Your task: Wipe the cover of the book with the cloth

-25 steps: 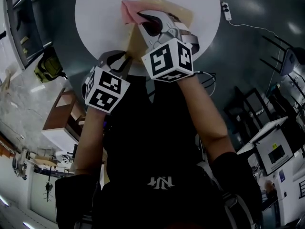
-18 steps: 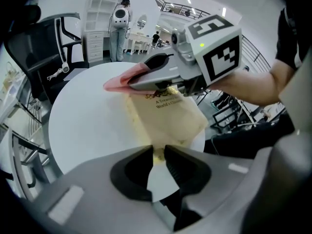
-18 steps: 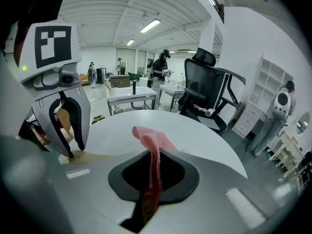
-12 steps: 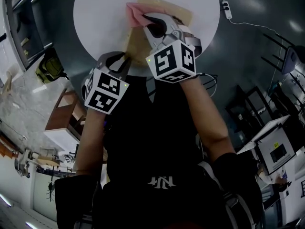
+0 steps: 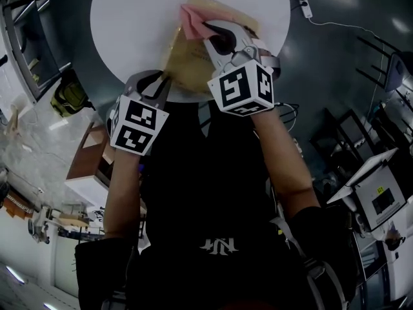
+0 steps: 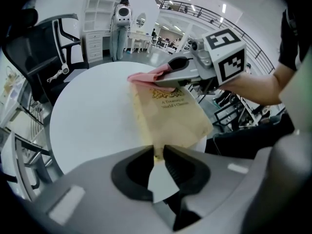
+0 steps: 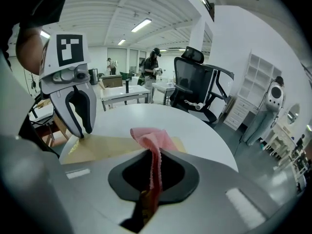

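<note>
left tool (image 6: 157, 152): jaws have just been closing, now pinching the book's (image 6: 168, 116) near corner | right tool (image 7: 152, 155): clamped on the pink cloth (image 7: 148, 133) | cloth: on the far end of the tan cover | book: lies on the round white counter (image 5: 129, 37), by the person's side

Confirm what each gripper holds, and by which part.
Left gripper, its jaws having just closed further, pinches the book by its near corner. Right gripper clamps the pink cloth by a bunched end.
</note>
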The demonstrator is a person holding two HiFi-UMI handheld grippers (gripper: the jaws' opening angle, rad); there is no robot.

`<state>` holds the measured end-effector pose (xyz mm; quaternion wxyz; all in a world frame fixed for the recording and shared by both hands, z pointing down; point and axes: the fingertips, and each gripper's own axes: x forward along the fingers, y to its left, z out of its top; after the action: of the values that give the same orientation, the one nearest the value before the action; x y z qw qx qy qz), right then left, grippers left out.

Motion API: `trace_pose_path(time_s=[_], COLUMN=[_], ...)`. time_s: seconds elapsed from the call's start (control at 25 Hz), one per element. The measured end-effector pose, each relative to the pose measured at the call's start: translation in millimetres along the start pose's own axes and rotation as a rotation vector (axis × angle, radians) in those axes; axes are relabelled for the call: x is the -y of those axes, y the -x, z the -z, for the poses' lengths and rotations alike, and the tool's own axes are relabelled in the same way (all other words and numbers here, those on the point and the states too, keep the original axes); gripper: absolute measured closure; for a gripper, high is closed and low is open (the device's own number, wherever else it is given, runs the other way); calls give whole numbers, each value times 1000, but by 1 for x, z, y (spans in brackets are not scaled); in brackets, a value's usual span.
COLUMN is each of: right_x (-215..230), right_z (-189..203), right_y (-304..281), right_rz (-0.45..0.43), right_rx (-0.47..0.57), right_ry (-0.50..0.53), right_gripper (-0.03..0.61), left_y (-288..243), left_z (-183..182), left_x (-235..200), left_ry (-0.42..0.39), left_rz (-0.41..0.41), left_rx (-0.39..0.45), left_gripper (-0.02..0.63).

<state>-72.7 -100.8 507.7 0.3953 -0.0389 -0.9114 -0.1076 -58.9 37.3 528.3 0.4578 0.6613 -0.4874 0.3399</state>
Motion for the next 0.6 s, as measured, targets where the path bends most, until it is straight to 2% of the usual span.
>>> trace_pose_path(time_s=[0.6], right_x=[14], right_z=[39], right_y=[32], right_rz=[61], right_rx=[-47], right_ry=[-59], right_gripper=[568], left_y=[0], left_z=[1], left_x=[-2], left_ry=[-9], left_rz=[-4], left_rx=[-11], left_gripper=[546])
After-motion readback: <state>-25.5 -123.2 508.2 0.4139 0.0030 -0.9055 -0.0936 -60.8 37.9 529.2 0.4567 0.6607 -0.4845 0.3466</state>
